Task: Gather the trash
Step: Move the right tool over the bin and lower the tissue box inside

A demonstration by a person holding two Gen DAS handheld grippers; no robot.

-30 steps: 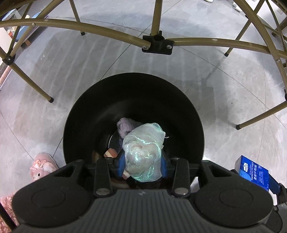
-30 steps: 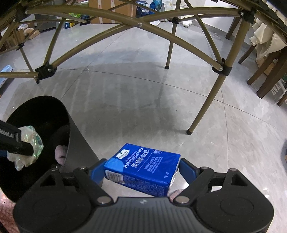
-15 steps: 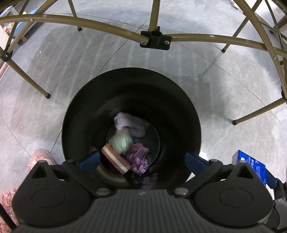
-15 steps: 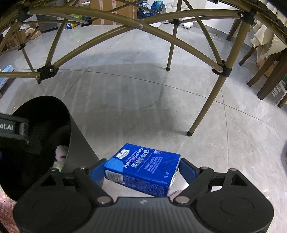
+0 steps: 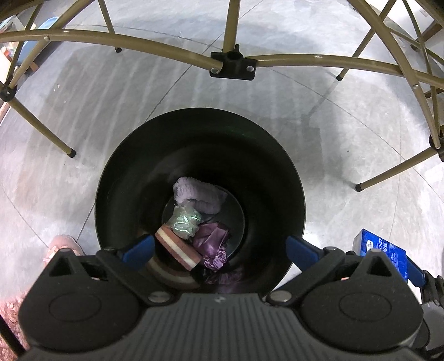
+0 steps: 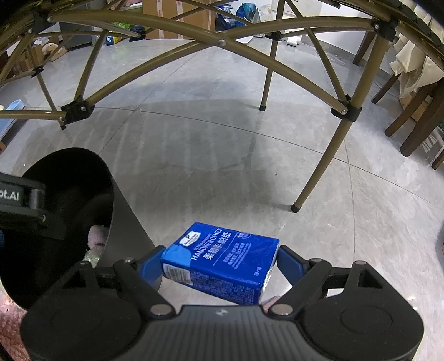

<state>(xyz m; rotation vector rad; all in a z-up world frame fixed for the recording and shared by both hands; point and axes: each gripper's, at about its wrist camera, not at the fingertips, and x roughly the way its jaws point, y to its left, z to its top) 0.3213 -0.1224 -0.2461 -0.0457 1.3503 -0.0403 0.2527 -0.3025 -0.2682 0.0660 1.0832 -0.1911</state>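
A black round bin (image 5: 277, 155) stands on the grey floor, seen from above in the left wrist view and at the left of the right wrist view (image 6: 122, 222). Inside lie a pale green crumpled wrapper (image 5: 184, 220), a lilac cloth (image 5: 199, 193), purple trash (image 5: 212, 240) and a pink and white round piece (image 5: 177, 247). My left gripper (image 5: 219, 250) is open and empty over the bin mouth. My right gripper (image 6: 219, 263) is shut on a blue tissue pack (image 6: 222, 261), held beside the bin to its right; the pack also shows in the left wrist view (image 5: 380, 248).
Olive metal table legs and crossbars (image 5: 233, 59) span above and behind the bin, with one leg (image 6: 324, 163) close to the right. Wooden chair legs (image 6: 416, 119) stand far right. A pink slipper (image 5: 62, 244) lies left of the bin. Boxes and bags (image 6: 177, 16) line the back.
My left gripper opened and let go of the pale green wrapper, which dropped to the bottom of the bin. My right gripper has kept still with the tissue pack.
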